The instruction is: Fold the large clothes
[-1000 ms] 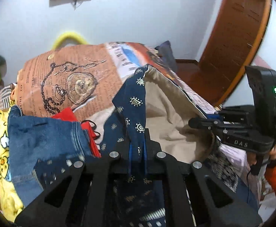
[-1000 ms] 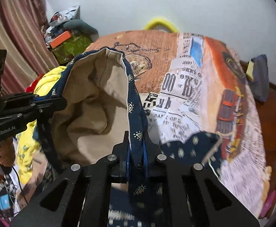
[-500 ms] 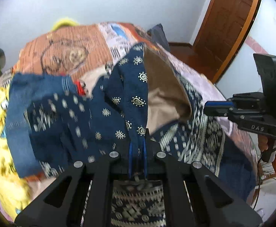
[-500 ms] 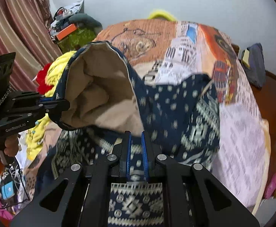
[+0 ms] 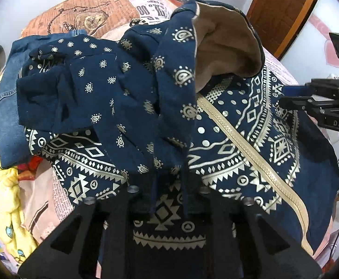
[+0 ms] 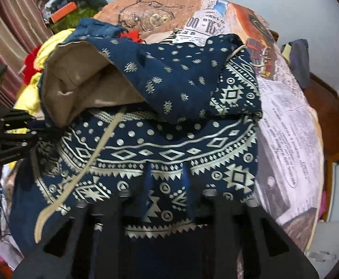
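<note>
A large navy garment (image 5: pixel 234 125) with cream geometric and paisley print and a beige lining lies on the bed; it also shows in the right wrist view (image 6: pixel 169 144). Its upper part is folded forward over the lower part, the lining (image 5: pixel 225 53) showing at the fold. My left gripper (image 5: pixel 169 186) has its jaws parted, with cloth draped between and over them. My right gripper (image 6: pixel 167 181) has its jaws parted too, over the patterned hem. Each gripper appears in the other's view, the right one (image 5: pixel 318 107) and the left one (image 6: pixel 9 139).
The bed has a newspaper-print cover (image 6: pixel 285 139). A pile of clothes lies on the left: blue denim (image 5: pixel 6 116), yellow cloth (image 5: pixel 2 197) and red cloth (image 6: pixel 32 60). A wooden door (image 5: pixel 283 11) stands at right, a curtain (image 6: pixel 13 34) at left.
Both grippers carried the garment's edge forward and down over its lower part, then opened. The fold now lies on the bed where it was held up before.
</note>
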The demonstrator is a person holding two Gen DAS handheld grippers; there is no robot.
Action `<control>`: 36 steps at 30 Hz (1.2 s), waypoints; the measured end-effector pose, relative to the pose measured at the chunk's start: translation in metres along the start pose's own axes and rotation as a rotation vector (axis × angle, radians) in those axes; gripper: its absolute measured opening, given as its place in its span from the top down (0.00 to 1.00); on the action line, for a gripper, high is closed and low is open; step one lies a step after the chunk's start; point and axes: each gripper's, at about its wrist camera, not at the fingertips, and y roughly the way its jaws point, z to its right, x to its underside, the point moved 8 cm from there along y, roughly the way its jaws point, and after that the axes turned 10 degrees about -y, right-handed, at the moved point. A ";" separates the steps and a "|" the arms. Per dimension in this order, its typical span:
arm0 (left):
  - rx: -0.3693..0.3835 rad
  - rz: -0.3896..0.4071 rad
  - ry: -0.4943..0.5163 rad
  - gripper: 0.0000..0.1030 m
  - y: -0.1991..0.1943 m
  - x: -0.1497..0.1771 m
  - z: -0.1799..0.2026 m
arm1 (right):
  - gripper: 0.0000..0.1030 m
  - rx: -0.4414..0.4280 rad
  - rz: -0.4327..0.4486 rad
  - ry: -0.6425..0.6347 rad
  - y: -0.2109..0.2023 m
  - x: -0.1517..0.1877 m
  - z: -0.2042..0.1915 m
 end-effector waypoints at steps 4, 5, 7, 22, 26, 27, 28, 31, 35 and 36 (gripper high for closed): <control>-0.003 0.038 -0.005 0.50 -0.013 -0.007 0.001 | 0.28 0.069 0.079 -0.037 -0.022 -0.007 0.000; -0.016 0.060 -0.003 0.50 -0.018 -0.011 0.001 | 0.25 0.083 0.103 -0.043 -0.028 -0.011 -0.001; -0.031 0.086 0.009 0.50 -0.026 -0.019 0.004 | 0.21 0.099 0.136 -0.056 -0.037 -0.019 -0.001; 0.011 0.175 0.048 0.75 -0.022 -0.119 0.054 | 0.20 0.105 0.073 0.069 -0.027 -0.009 0.017; 0.108 0.158 0.054 0.90 -0.023 -0.117 0.074 | 0.20 0.148 0.065 0.112 -0.036 0.001 0.031; 0.124 0.157 0.061 0.90 -0.023 -0.114 0.079 | 0.20 0.149 0.068 0.124 -0.039 0.002 0.034; 0.141 0.156 0.071 0.90 -0.025 -0.110 0.087 | 0.20 0.146 0.074 0.137 -0.042 0.004 0.037; 0.191 0.139 0.114 0.91 -0.028 -0.093 0.108 | 0.20 0.147 0.100 0.177 -0.056 0.007 0.046; 0.240 0.104 0.200 0.91 -0.026 -0.063 0.135 | 0.20 0.176 0.133 0.184 -0.072 0.007 0.051; 0.244 0.086 0.222 0.91 -0.022 -0.054 0.140 | 0.20 0.183 0.142 0.181 -0.075 0.006 0.052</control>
